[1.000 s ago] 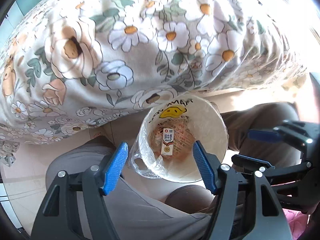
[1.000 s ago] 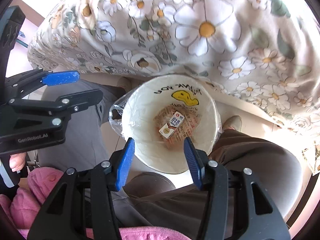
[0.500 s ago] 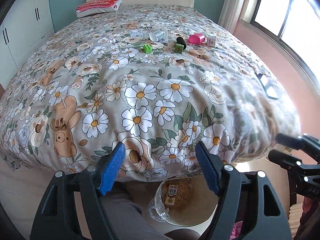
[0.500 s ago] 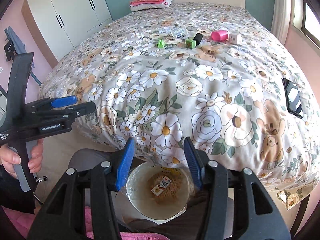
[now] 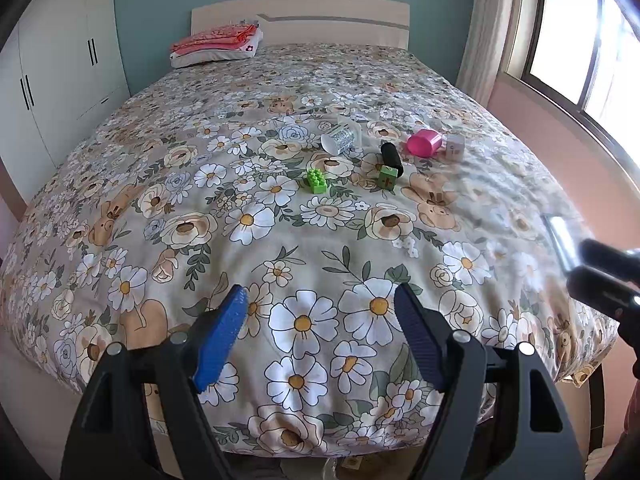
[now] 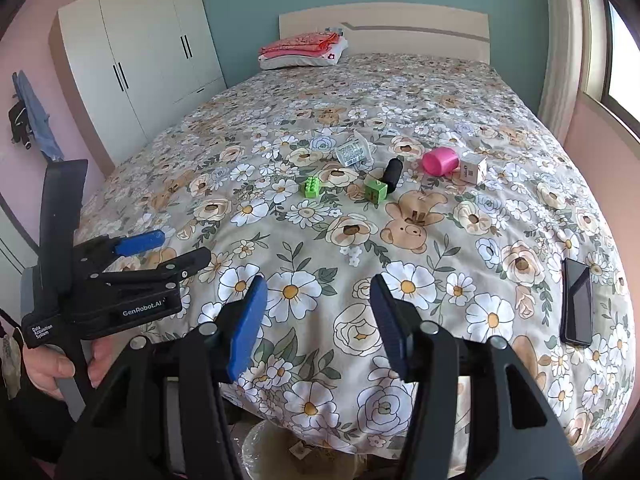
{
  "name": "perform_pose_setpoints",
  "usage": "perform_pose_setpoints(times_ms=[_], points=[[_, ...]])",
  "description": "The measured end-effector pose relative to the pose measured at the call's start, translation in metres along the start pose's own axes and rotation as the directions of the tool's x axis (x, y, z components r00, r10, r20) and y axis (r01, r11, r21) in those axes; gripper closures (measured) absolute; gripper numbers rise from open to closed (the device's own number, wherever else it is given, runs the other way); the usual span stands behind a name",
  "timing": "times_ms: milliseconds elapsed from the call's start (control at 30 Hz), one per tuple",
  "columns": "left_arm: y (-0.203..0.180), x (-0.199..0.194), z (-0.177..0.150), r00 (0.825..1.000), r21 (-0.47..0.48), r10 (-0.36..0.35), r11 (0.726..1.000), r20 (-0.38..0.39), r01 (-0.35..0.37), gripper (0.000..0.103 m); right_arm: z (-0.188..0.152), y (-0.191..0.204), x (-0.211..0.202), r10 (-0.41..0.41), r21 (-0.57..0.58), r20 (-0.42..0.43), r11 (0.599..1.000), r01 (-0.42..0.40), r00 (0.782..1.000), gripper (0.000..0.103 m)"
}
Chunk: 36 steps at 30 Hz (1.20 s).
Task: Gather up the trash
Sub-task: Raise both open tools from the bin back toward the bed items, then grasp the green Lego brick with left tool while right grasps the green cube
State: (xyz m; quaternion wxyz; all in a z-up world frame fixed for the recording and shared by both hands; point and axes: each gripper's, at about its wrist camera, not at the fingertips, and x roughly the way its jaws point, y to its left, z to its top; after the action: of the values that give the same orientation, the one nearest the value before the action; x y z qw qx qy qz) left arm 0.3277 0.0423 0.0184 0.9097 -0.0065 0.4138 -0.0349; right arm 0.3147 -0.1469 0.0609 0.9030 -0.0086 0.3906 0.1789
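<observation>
A: Where does the trash lie from my tongs?

B: Ahead, past the foot edge of the bed, in a loose row near the bed's middle, toward the window-side edge. The crumpled plastic cup lies farthest toward the headboard; the small white carton sits at the window-side end, just beside the pink cup.

A: Which tongs are nearer?

B: My right tongs line up closer to the carton; my left tongs face the plastic cup more squarely. Both hang above the foot edge, well apart from the row.

A: Their state?

B: Both gape with nothing between the pads; the left, the wider, has just been opening.

A: The cup's axis?

B: It lies on its side, long axis running across the bed, mouth toward the wardrobe-side edge. I judge a grasp across its crushed wall easiest.
</observation>
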Motion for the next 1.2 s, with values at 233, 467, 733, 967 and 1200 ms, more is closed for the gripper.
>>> perform_pose_setpoints(times_ms=[233, 467, 733, 967, 1200], points=[[0.008, 0.053, 0.035, 0.999, -0.052, 0.029, 0.998, -0.014, -0.03, 0.025, 0.046, -0.02, 0.055, -0.023, 0.053, -0.007, 0.998, 0.024, 1.0, 0.047], [0.024, 0.12, 0.065, 0.996, -0.14, -0.012, 0.99, -0.092, -0.001, 0.025, 0.081, -0.047, 0.131, -0.027, 0.162, -0.05, 0.986, 0.035, 0.998, 0.047], [0.03, 0.195, 0.096, 0.99, -0.197, 0.0, 0.98, -0.141, -0.028, 0.025, 0.109, -0.076, 0.221, -0.075, 0.255, -0.118, 0.961, 0.103, 0.99, 0.047], [0.036, 0.253, 0.113, 0.985, -0.242, 0.002, 0.969, -0.175, -0.045, 0.025, 0.114, -0.096, 0.29, -0.087, 0.342, -0.187, 0.928, 0.148, 0.979, 0.047], [0.037, 0.285, 0.121, 0.986, -0.265, 0.008, 0.963, -0.167, -0.053, 0.028, 0.111, -0.107, 0.334, -0.145, 0.377, -0.222, 0.899, 0.221, 0.964, 0.047]])
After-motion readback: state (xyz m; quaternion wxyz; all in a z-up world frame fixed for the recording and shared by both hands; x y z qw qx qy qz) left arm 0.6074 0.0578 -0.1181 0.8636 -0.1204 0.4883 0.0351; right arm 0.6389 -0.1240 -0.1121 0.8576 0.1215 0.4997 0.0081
